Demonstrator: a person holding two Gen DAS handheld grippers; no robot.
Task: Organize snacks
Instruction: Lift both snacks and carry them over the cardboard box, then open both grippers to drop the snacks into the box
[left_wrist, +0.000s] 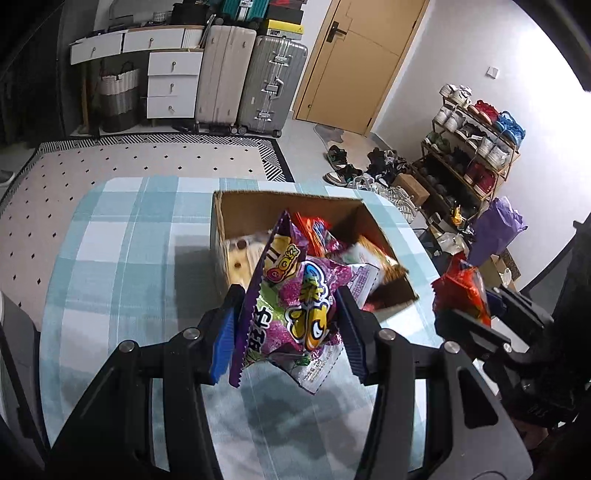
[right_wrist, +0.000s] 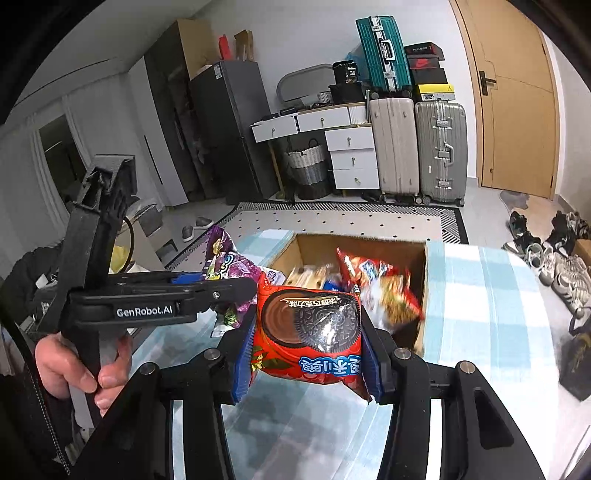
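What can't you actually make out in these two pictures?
- Brown cardboard box: the bottom and lower snacks, hidden in the left view by the purple candy bag in the left tongs.
- Same box, right view: the near side, hidden by the red cookie packet in the right tongs.
- Loose packets in the box: blurred, labels unreadable.

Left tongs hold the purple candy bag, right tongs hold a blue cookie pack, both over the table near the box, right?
Not quite: the cookie pack in the right tongs is red, as the right wrist view shows. The rest stands.
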